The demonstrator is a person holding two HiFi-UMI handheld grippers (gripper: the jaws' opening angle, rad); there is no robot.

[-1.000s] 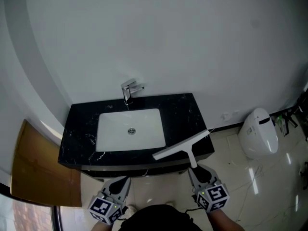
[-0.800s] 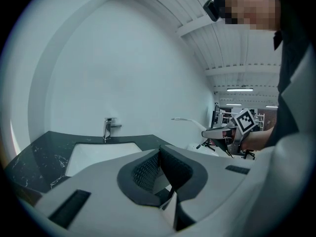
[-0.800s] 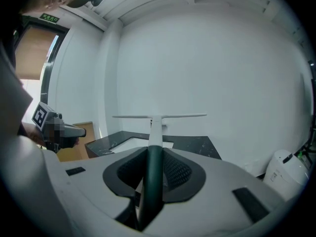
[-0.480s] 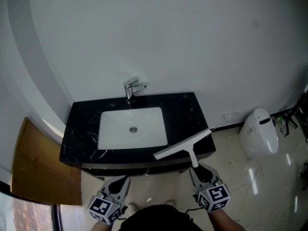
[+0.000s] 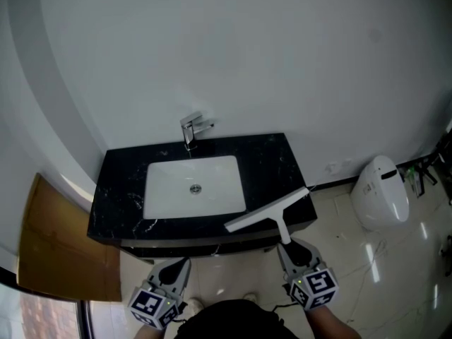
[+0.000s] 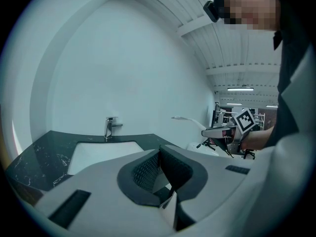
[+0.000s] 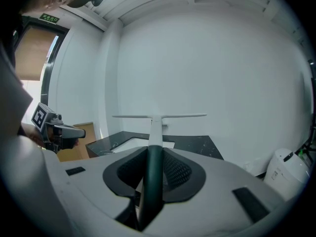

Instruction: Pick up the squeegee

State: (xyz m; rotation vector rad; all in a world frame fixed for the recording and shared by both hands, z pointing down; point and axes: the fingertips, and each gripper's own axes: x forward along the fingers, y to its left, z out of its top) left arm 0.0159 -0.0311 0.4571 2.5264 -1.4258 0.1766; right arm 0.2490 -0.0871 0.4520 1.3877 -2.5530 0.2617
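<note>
The squeegee (image 5: pixel 267 210) has a long white blade and a dark green handle. It hangs in the air over the front right corner of the black counter (image 5: pixel 275 159), held level. My right gripper (image 5: pixel 287 245) is shut on its handle, and in the right gripper view the handle (image 7: pixel 153 164) runs straight out between the pads to the crossbar blade (image 7: pixel 158 116). My left gripper (image 5: pixel 177 266) is low at the left, in front of the counter, shut with nothing between its pads (image 6: pixel 148 169). From the left gripper view the squeegee (image 6: pixel 186 119) shows off to the right.
A white sink basin (image 5: pixel 157 202) is set into the counter, with a chrome faucet (image 5: pixel 189 128) behind it against the white wall. A white rounded bin (image 5: pixel 381 193) stands on the glossy floor at the right. A brown panel (image 5: pixel 56 249) leans at the left.
</note>
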